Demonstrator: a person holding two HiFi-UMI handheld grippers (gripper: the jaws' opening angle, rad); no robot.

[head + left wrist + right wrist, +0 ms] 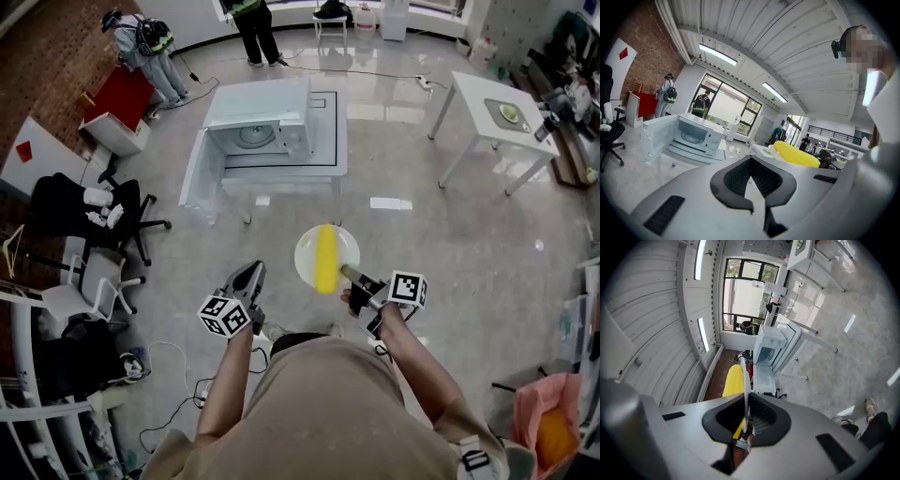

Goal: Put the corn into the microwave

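Note:
A yellow corn cob [325,260] lies on a round white plate [344,242] held in the air in front of me. My right gripper [349,274] is shut on the plate's near rim; in the right gripper view the plate [746,380] runs edge-on between the jaws, with the corn [732,380] to its left. My left gripper [248,278] hangs to the left of the plate, shut and holding nothing. The white microwave [258,131] stands ahead on a low white table [323,164], its door [200,173] swung open to the left. From the left gripper [750,161] I see the microwave [693,136] and the corn [794,154].
A white table [492,108] with a small dish stands at the right back. Office chairs [94,211] and cables crowd the left side. A red cabinet [117,98] and two people [150,47] stand beyond the microwave. A pink bag [548,422] lies at my right.

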